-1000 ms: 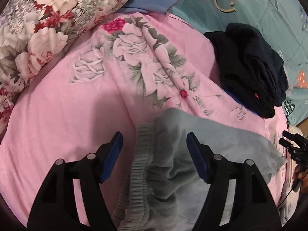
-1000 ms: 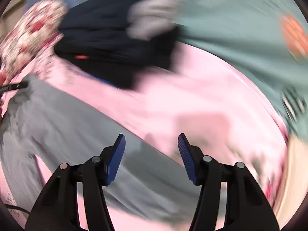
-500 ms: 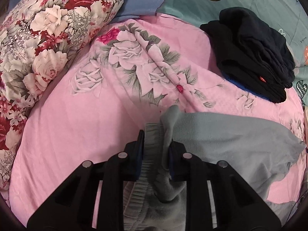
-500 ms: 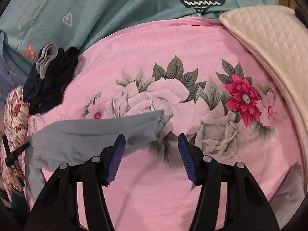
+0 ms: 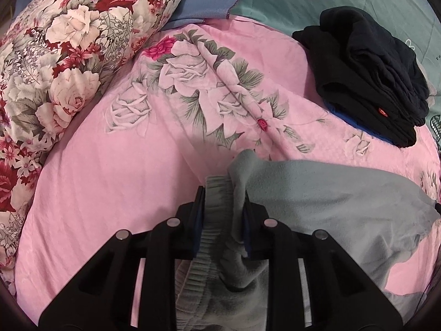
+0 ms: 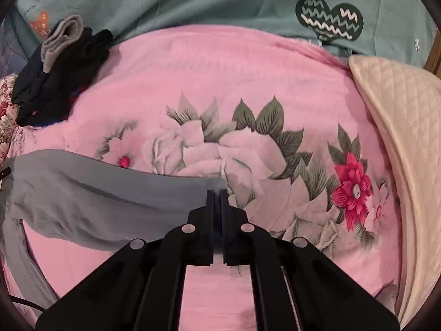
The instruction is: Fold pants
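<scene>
Pants: grey fleece pants (image 5: 317, 193) lie stretched across the pink floral bedsheet (image 5: 110, 179), waistband at one end, leg hem at the other.
Left gripper: the left gripper (image 5: 223, 201) is clenched on the ribbed elastic waistband (image 5: 215, 201), with bunched fleece squeezed between its blue pads.
Right gripper: the right gripper (image 6: 217, 197) is pinched tight on the leg hem (image 6: 217, 184), its jaws nearly touching with the thin fabric edge between them.
Span: in the right wrist view the grey leg (image 6: 96, 193) runs from the closed jaws toward the sheet's left edge, sagging a little.
Dark pile: a stack of folded dark clothes (image 5: 372, 82) sits at the sheet's far edge, well apart from the pants; a grey folded piece (image 6: 62, 41) lies on top of it.
Surroundings: a floral pillow (image 5: 69, 55) borders the sheet on one side, a cream quilted blanket (image 6: 399, 124) on the other, and a teal printed cover (image 6: 220, 0) lies beyond.
</scene>
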A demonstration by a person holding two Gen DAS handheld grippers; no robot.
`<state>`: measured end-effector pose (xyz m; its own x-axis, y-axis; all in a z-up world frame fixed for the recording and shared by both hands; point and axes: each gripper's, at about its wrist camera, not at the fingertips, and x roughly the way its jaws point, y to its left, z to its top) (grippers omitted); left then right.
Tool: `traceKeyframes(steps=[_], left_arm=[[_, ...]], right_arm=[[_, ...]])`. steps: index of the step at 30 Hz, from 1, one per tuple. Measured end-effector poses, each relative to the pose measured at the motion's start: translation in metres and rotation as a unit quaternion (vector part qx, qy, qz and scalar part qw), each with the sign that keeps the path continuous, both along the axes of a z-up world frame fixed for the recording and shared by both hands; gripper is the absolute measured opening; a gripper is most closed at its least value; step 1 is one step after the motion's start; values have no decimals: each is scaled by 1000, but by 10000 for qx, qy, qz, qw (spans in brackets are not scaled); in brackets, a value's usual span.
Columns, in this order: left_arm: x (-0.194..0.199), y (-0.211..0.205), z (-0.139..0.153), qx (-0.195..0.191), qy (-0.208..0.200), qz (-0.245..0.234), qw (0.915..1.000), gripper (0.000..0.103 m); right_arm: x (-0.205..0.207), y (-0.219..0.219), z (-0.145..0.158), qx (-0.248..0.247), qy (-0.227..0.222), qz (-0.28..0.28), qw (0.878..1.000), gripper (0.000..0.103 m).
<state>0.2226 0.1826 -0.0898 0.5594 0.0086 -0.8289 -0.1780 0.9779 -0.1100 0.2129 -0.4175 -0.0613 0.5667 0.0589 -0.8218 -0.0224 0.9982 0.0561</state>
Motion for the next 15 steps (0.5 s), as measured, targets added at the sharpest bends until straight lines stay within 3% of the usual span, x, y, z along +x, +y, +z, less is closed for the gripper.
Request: traceKeyframes(steps=[6, 9, 11, 13, 14, 15], left_arm=[[-12, 5, 24, -200, -448, 45, 9988, 24], [-10, 7, 28, -281, -505, 114, 9983, 24], [-6, 4, 23, -206, -417, 186, 9987, 24], [-1, 2, 13, -110, -296, 263, 9992, 24], [1, 2, 9, -117, -243, 284, 9992, 24], [0, 3, 6, -143, -211, 296, 9992, 24]], right_arm=[[2, 1, 56, 169, -558, 16, 9983, 4], [32, 1, 50, 79, -511, -310, 9982, 4], [57, -2, 22, 170, -4, -561, 9983, 6], [73, 2, -1, -348, 343, -912, 9946, 21], [76, 6, -7, -647, 411, -1017, 9919, 38], [76, 13, -8, -872, 341, -1028, 9903, 43]])
